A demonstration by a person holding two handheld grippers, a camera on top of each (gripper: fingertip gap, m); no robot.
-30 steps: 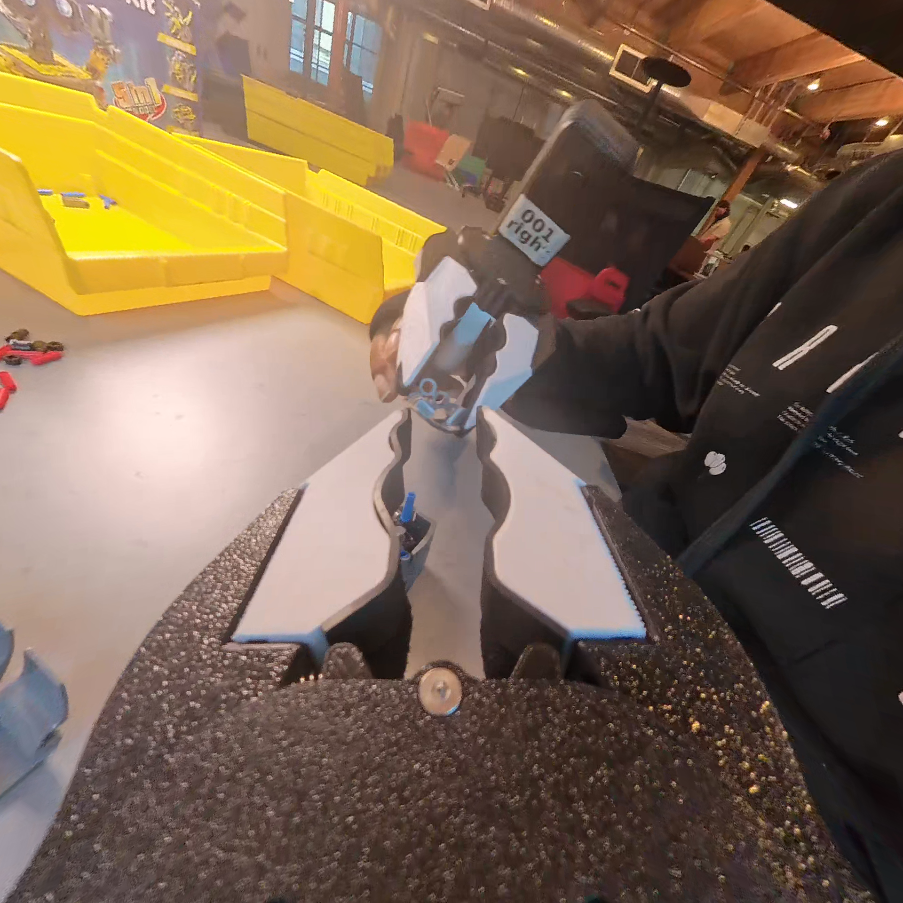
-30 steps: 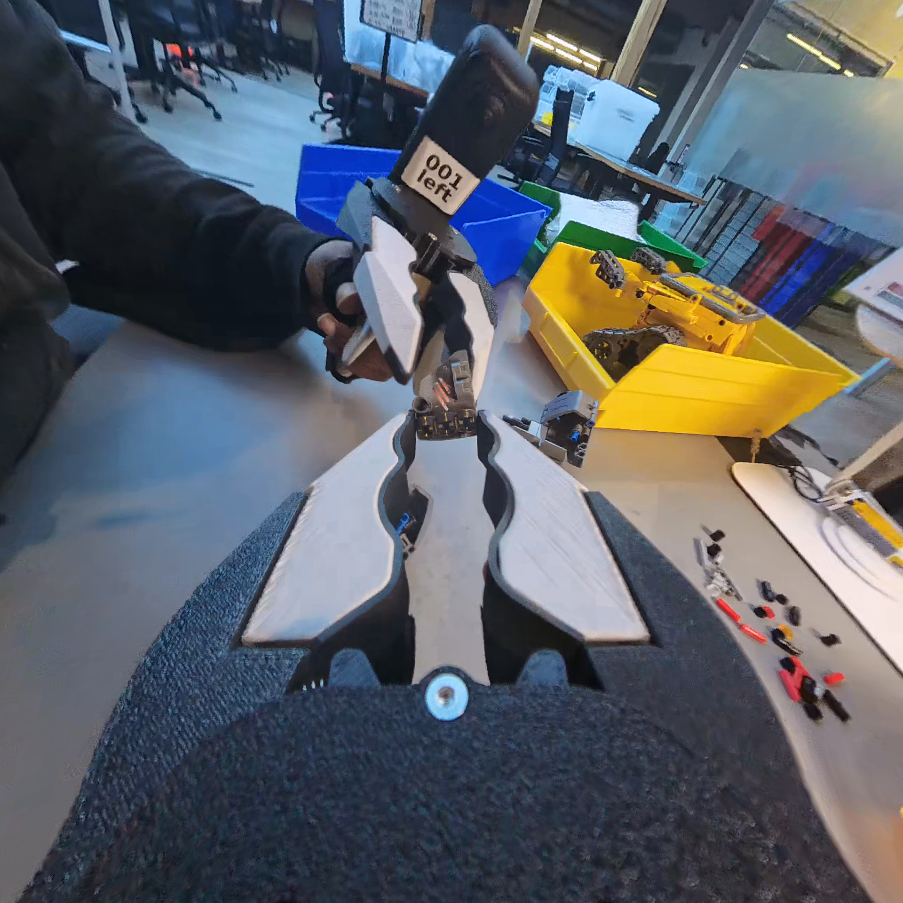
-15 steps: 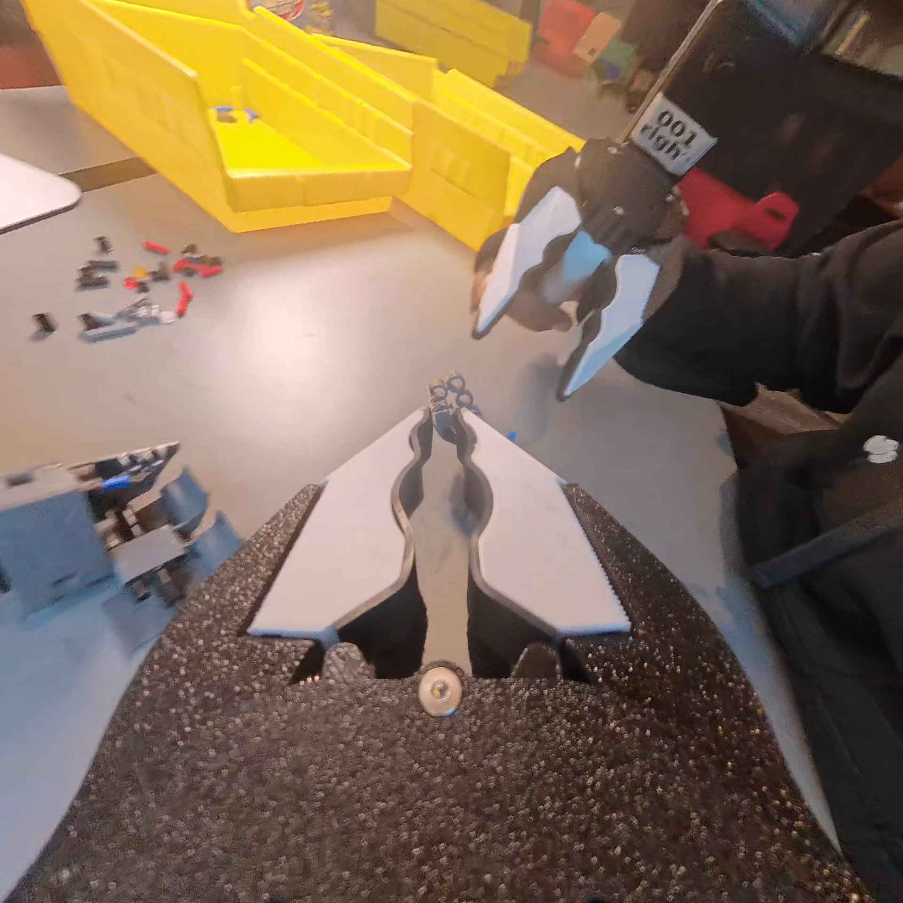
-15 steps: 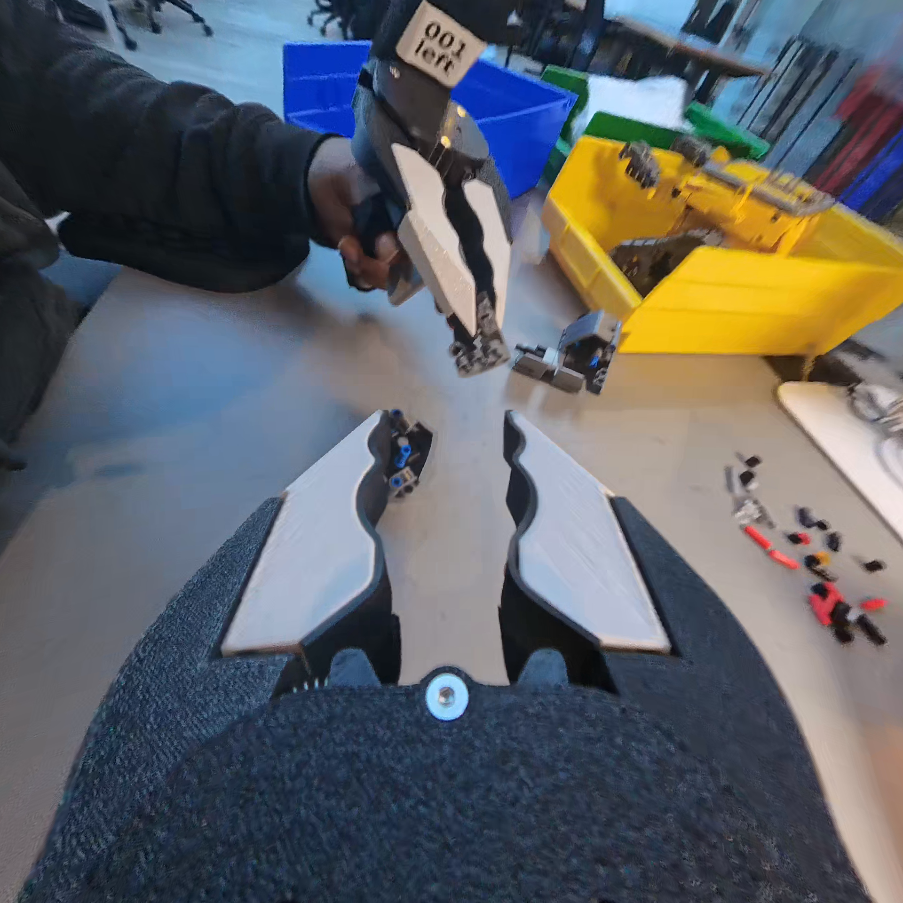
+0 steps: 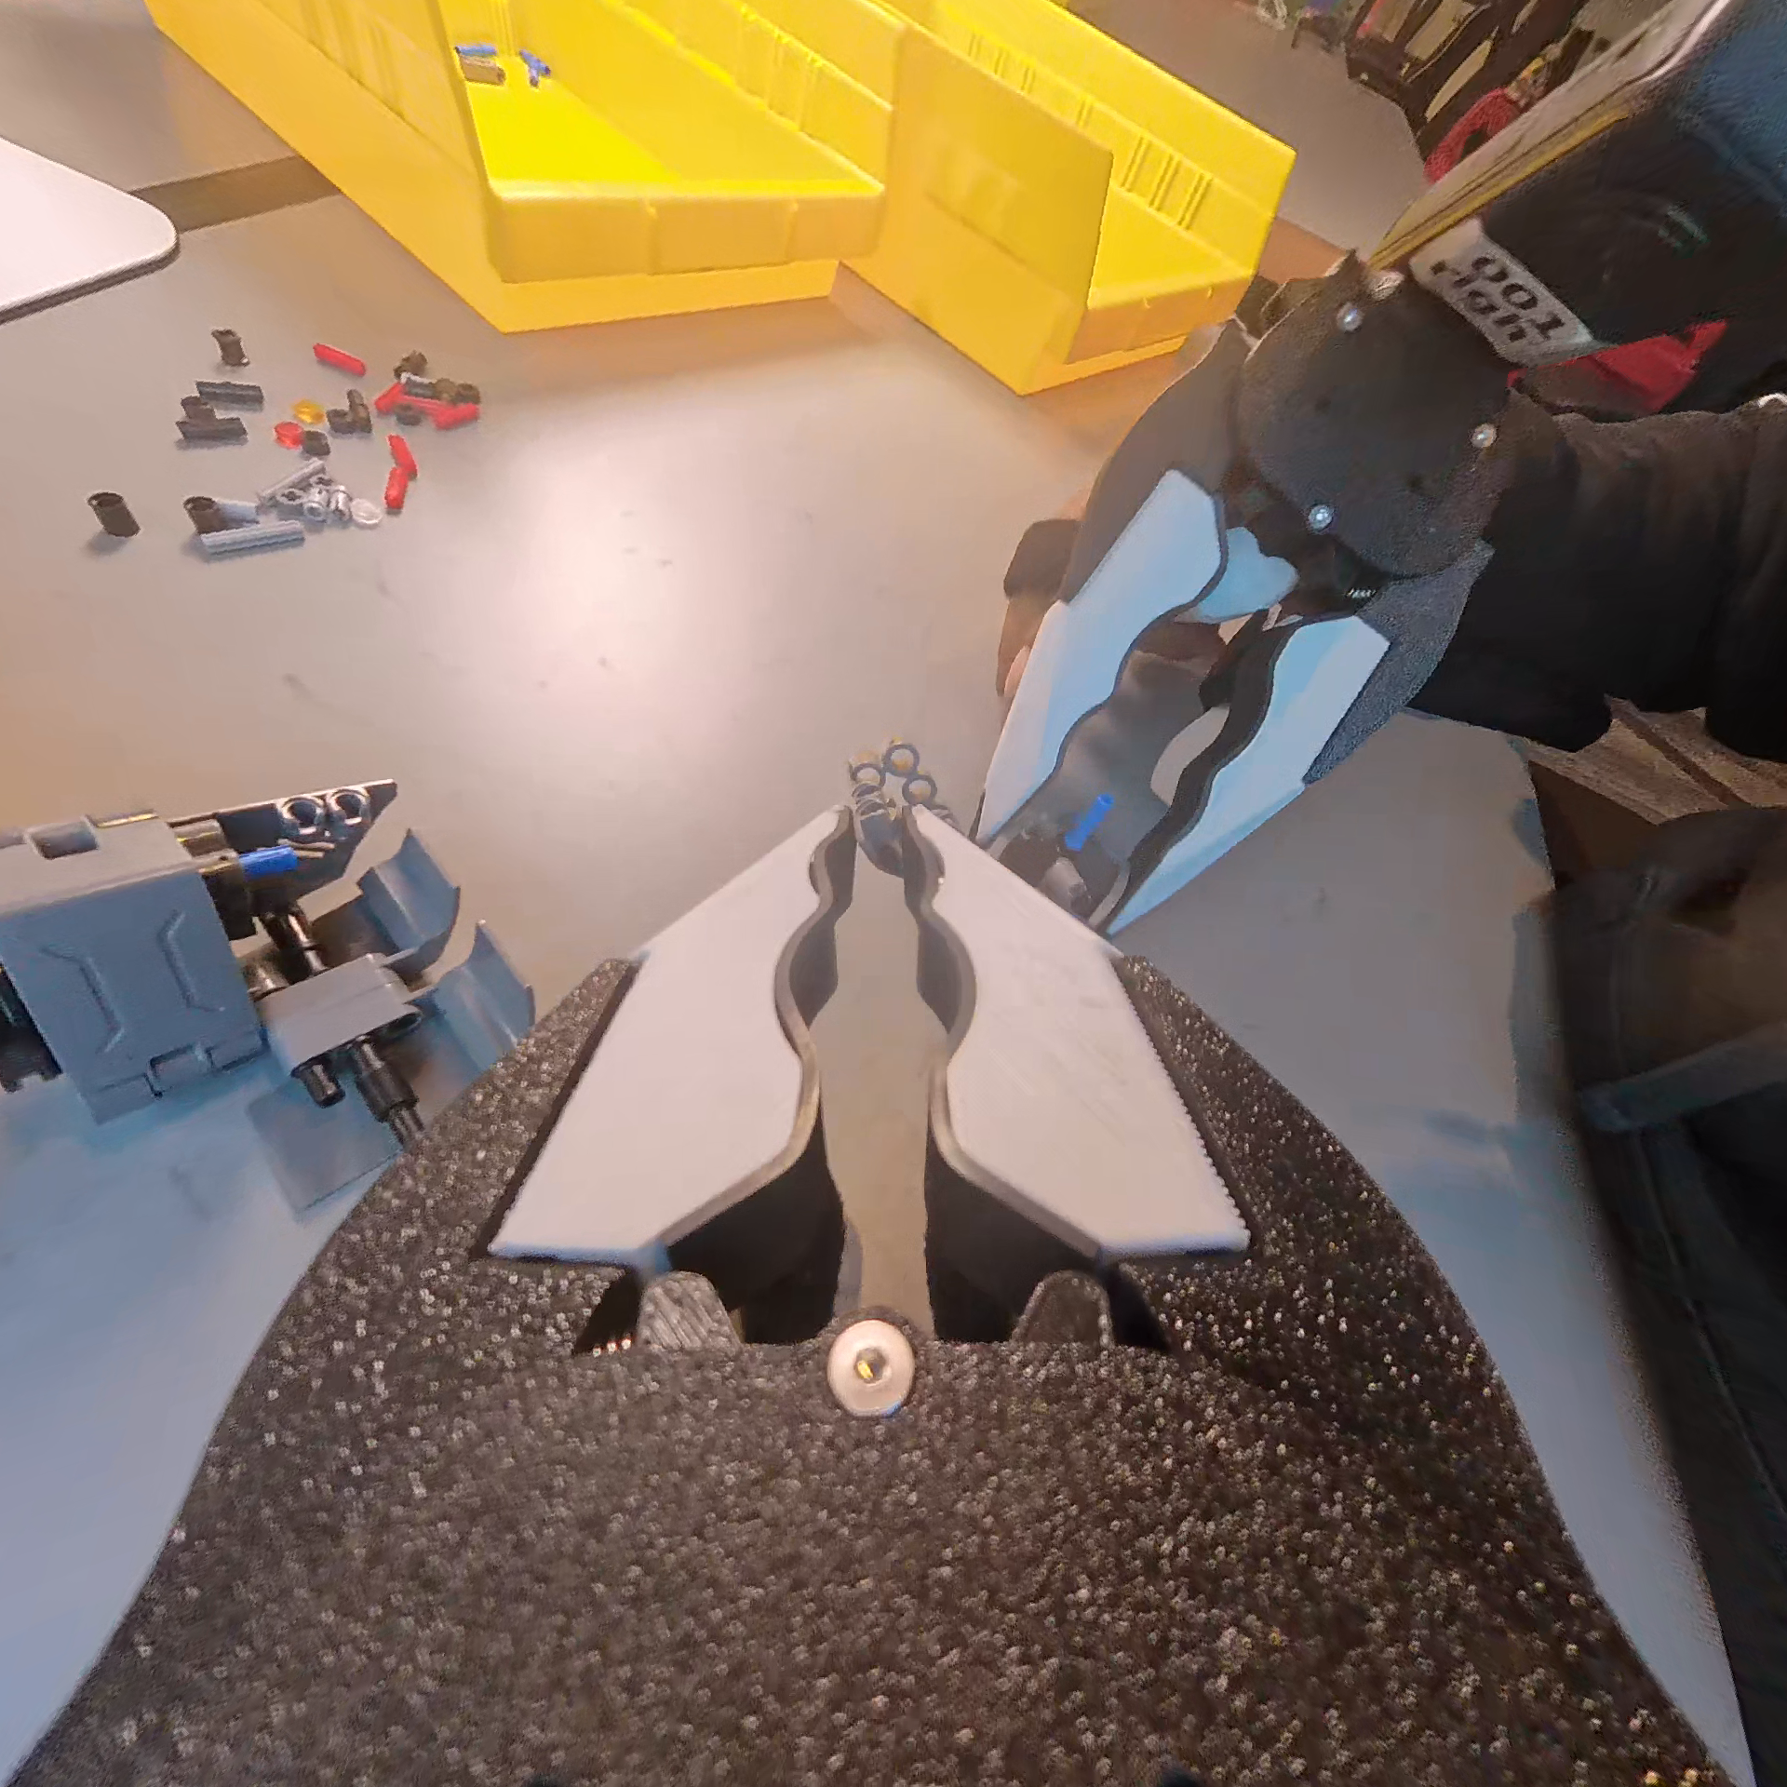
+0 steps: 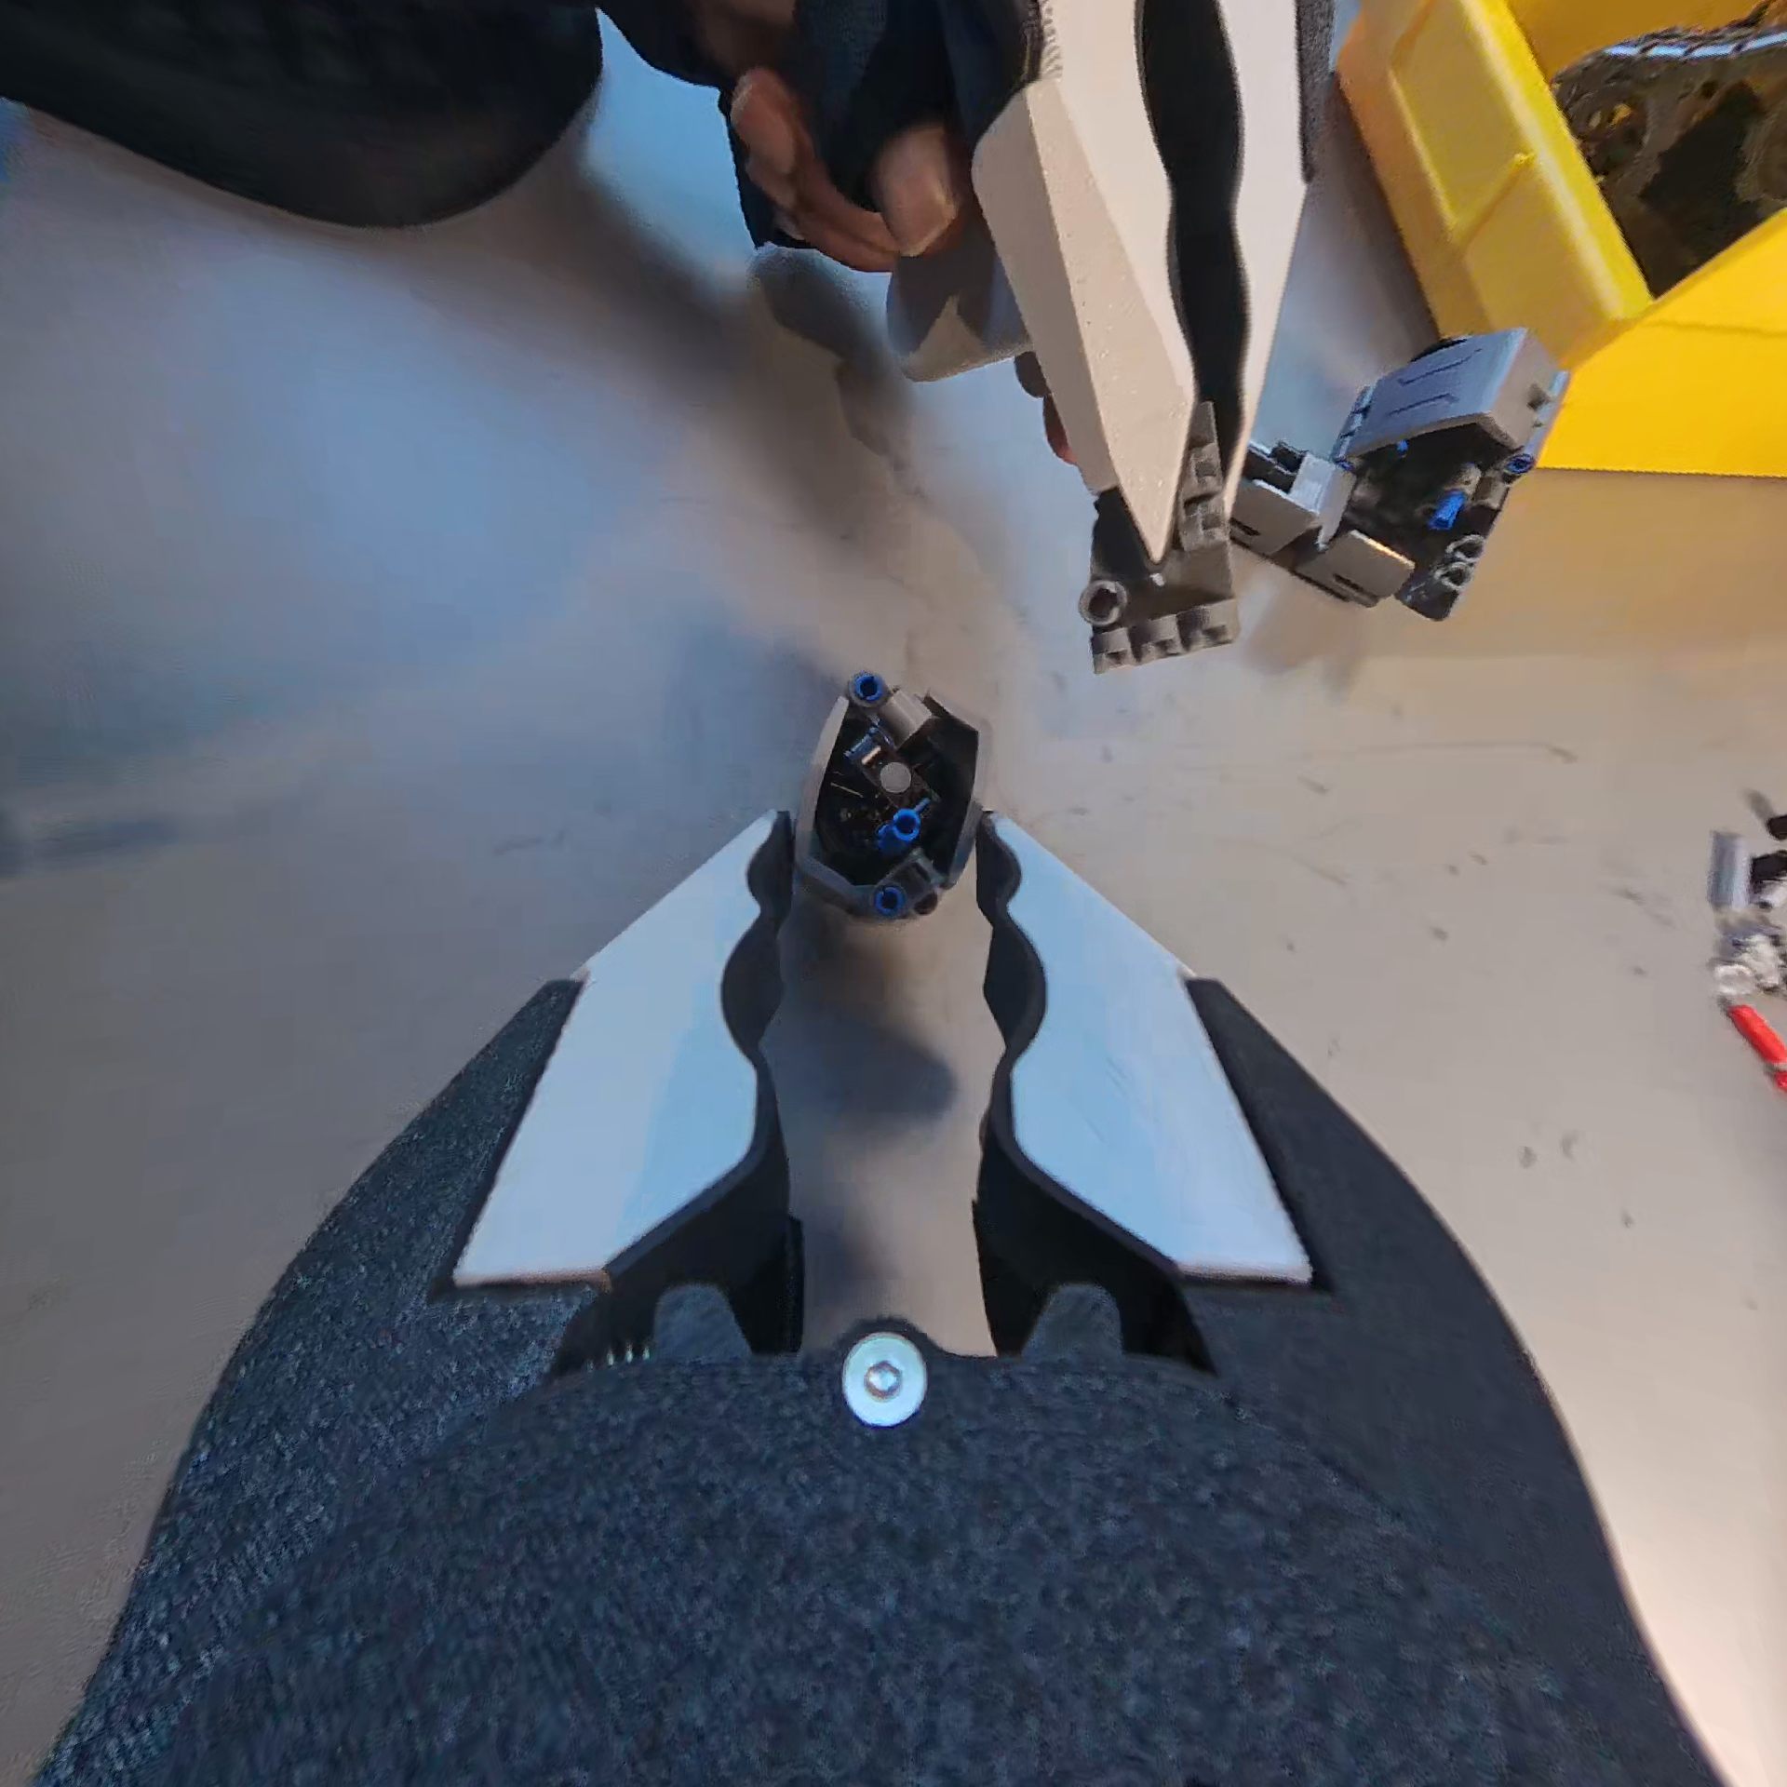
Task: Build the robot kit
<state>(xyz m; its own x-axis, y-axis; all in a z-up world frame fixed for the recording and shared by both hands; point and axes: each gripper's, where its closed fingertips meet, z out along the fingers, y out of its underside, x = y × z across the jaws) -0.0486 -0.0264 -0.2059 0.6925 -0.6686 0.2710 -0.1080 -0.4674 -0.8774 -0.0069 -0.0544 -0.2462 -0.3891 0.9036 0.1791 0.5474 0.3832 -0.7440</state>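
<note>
My left gripper is shut on a small dark grey studded brick piece at its tips, held above the table. It also shows in the right wrist view with the piece hanging from it. My right gripper points down at the table. Its jaws stand close on both sides of a dark rounded piece with blue pins and seem to touch it. In the left wrist view the right gripper is just right of my left fingertips, with the blue-pinned piece between its fingers.
A grey brick assembly lies on the table to the left gripper's left. Small loose red, black and grey parts are scattered farther off. Yellow bins stand at the back. A person's dark sleeve is at right. The gap from one gripper's tips to the other's is roughly 7 cm.
The two grippers pulled apart, the left keeping the studded piece. The right gripper opened, came down to the table and narrowed around the blue-pinned piece. Both views tilted down toward the table.
</note>
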